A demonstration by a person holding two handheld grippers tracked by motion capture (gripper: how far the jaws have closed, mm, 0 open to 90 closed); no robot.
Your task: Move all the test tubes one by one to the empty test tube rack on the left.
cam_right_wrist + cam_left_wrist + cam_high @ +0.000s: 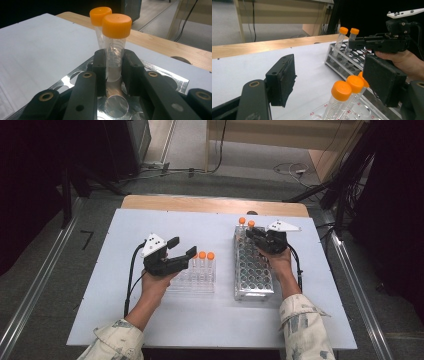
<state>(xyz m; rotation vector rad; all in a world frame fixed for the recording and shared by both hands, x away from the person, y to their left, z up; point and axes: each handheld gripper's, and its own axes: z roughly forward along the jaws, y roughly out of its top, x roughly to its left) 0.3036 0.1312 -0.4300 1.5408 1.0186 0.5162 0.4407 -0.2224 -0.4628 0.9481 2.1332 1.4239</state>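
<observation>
Two orange-capped clear plastic tubes stand upright at the far end of the silver metal rack with round holes (253,270), and my right gripper (113,70) has its black fingers (100,67) closed on the nearer tube (115,47), one pad on each side of the clear wall below the cap. The other tube (98,17) stands just behind it, close enough that the caps overlap in the right gripper view. The held tube's long axis runs straight up, and its foot sits at the rack's top plate; I cannot tell whether it is seated in a hole or just clear of one.

As I judge it, the coming move turns on that axis: any travel should go straight along it, up or down, so the tube does not scrape the hole's rim or knock its neighbour.

In the high view my right hand (280,262) reaches forward along the rack's right side, with the gripper lying roughly level and pointing left toward the tubes.

My left gripper (167,257) holds nothing; its fingers (283,80) stand well apart, hovering just left of the transparent plastic rack (195,282), where three more orange-capped tubes (342,91) stand in a row. It points toward the metal rack across the pale blue surface (100,285), well apart from the right hand's tube, so the right hand is the one placed to act.
</observation>
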